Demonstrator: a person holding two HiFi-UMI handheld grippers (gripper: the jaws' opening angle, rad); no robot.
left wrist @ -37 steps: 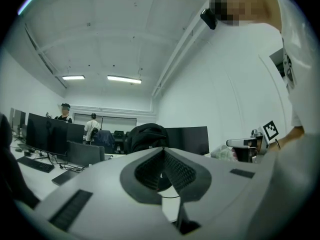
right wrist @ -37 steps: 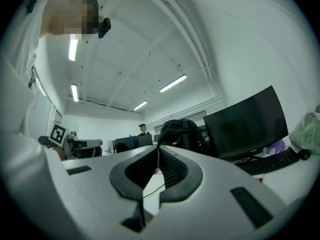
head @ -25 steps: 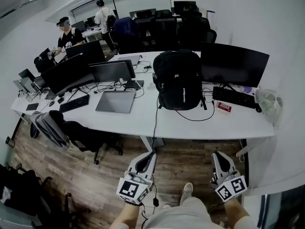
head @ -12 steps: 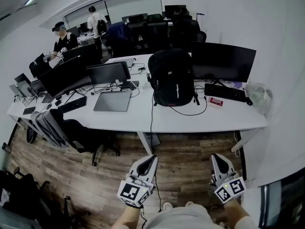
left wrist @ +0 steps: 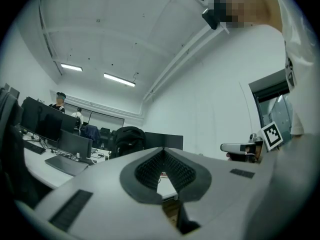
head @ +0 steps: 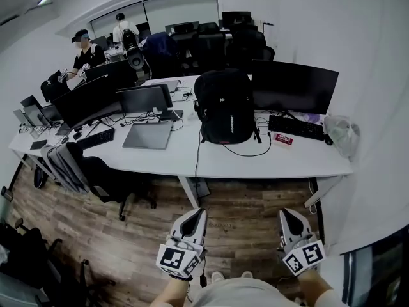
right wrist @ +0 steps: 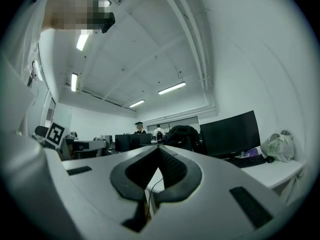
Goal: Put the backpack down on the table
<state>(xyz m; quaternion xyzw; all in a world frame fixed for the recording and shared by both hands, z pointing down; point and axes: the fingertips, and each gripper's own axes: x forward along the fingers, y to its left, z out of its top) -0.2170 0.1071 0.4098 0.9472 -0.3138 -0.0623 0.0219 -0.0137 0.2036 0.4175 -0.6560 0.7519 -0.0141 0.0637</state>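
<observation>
Head view shows left gripper (head: 199, 213) and right gripper (head: 286, 215) with fingers fully closed, holding nothing.

Open-plan office. White walls (head: 364, 56); white ceiling (left wrist: 100, 34) with strip lights (left wrist: 119, 79), lit. Brown wood-plank floor (head: 249, 206). Long white table (head: 268, 165) runs across the room. Black office chair (head: 105, 174) just beside its near edge, grey garment (head: 64, 165) draped over the back. More black chairs (head: 211, 40) behind the table. Glazed panel (head: 179, 8) on the far wall.

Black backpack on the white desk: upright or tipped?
Upright: the black backpack stands on its base on the white desk, taller than wide.
</observation>
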